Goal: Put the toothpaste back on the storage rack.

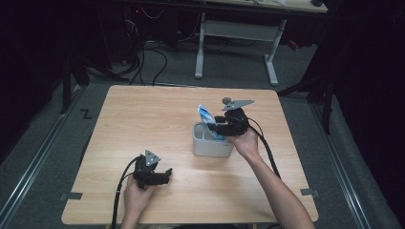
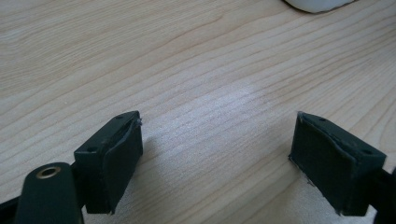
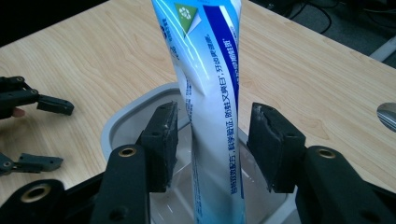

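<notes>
A blue-and-white toothpaste tube (image 1: 206,116) (image 3: 210,70) stands upright in a grey-white rectangular holder (image 1: 210,145) (image 3: 126,116) near the middle of the wooden table. My right gripper (image 1: 212,126) (image 3: 215,144) reaches over the holder from the right. Its jaws stand on either side of the tube with a small gap on each side, so it is open. My left gripper (image 1: 168,174) (image 2: 217,154) rests low over bare table at the front left, open, with nothing between its pads. It also appears at the left of the right gripper view (image 3: 51,133).
The holder's edge (image 2: 317,4) shows at the top of the left gripper view. A white-legged desk (image 1: 234,33) and floor cables (image 1: 143,62) lie beyond the table's far edge. Bare wood (image 1: 143,124) spreads left of the holder.
</notes>
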A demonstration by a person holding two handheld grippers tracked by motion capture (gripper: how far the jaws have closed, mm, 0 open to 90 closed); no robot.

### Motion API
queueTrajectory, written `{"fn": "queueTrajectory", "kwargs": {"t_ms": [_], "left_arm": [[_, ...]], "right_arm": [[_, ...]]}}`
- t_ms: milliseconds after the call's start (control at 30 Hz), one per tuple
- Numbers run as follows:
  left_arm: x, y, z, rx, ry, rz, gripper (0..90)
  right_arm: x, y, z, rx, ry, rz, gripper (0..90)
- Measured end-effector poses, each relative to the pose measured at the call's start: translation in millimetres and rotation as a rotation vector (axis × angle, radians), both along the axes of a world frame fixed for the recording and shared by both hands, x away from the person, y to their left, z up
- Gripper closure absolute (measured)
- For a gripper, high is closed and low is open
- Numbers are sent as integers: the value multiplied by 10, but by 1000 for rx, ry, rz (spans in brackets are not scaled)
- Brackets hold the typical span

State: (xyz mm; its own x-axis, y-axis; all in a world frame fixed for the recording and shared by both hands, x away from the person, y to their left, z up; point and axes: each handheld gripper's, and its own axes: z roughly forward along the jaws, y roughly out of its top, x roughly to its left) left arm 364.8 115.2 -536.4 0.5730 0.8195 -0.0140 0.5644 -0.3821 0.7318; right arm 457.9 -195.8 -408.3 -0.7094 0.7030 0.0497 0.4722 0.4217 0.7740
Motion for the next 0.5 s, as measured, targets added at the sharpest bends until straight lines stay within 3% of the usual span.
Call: {"fn": "queueTrajectory", "kwargs": {"t_ms": [500], "left_arm": [[0, -1, 0, 0, 0, 0, 170]], "right_arm": [[-108, -191, 115, 52, -30, -24, 513]]}}
